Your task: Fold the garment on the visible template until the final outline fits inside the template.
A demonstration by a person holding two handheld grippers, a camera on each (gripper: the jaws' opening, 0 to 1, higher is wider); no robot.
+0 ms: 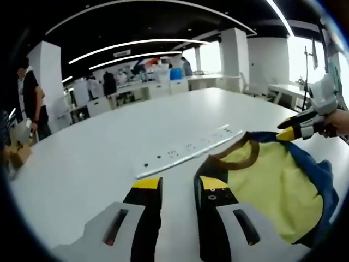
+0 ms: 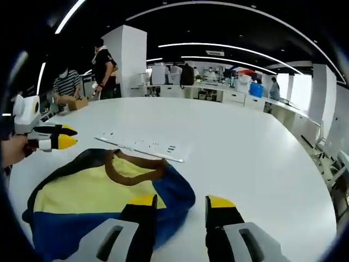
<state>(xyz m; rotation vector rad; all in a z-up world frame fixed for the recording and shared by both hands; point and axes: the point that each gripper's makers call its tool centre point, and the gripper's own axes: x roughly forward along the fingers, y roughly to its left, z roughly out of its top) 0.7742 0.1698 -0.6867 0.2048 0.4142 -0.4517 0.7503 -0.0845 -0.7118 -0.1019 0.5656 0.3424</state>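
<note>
A yellow garment (image 1: 267, 185) with blue sides and a brown collar lies crumpled on the white table (image 1: 98, 158). My left gripper (image 1: 180, 185) is open just left of it, with its right jaw at the collar edge and bare table between the jaws. The right gripper (image 1: 294, 129) enters from the right, above the garment's far side. In the right gripper view the garment (image 2: 92, 196) lies lower left; my right gripper (image 2: 181, 203) is open over its blue corner. The left gripper (image 2: 61, 137) hovers at the left. A clear template strip (image 1: 188, 153) (image 2: 144, 146) lies beyond the collar.
The round white table (image 2: 256, 158) stretches wide beyond the garment. People stand at its far side (image 2: 103, 65) (image 1: 32, 98), and one sits by a cardboard box (image 2: 73, 102). Desks and pillars fill the background.
</note>
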